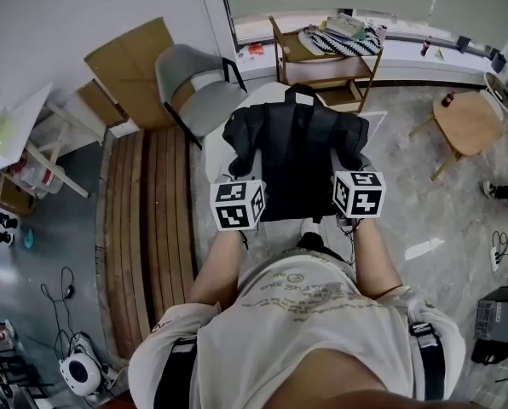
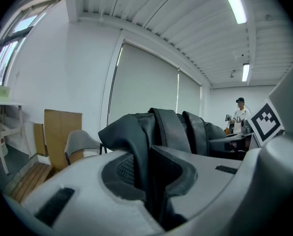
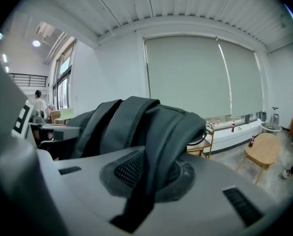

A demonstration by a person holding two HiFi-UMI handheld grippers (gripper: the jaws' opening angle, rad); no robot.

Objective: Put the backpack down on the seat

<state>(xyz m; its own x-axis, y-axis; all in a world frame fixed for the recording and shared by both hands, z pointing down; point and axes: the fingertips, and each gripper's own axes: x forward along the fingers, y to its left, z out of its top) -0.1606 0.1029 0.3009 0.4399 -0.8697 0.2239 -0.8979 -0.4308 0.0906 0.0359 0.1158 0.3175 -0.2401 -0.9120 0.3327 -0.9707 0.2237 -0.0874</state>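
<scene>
A black backpack (image 1: pixel 295 152) hangs in the air in front of me, held at both lower corners. My left gripper (image 1: pixel 239 177) is shut on a fold of its left side; in the left gripper view the dark fabric (image 2: pixel 141 146) is pinched between the jaws (image 2: pixel 149 181). On the other side my right gripper (image 1: pixel 353 169) is shut on a strap (image 3: pixel 161 141), which runs down between its jaws (image 3: pixel 145 183). A grey chair (image 1: pixel 193 82) with a padded seat stands beyond the backpack to the left. A white surface (image 1: pixel 373 119) shows under the backpack.
A slatted wooden bench (image 1: pixel 147 220) runs along my left. A wooden shelf unit (image 1: pixel 326 58) stands by the window ledge, and a round wooden stool (image 1: pixel 465 122) at the right. Cardboard sheets (image 1: pixel 130 62) lean on the wall. A person (image 2: pixel 240 114) stands far off.
</scene>
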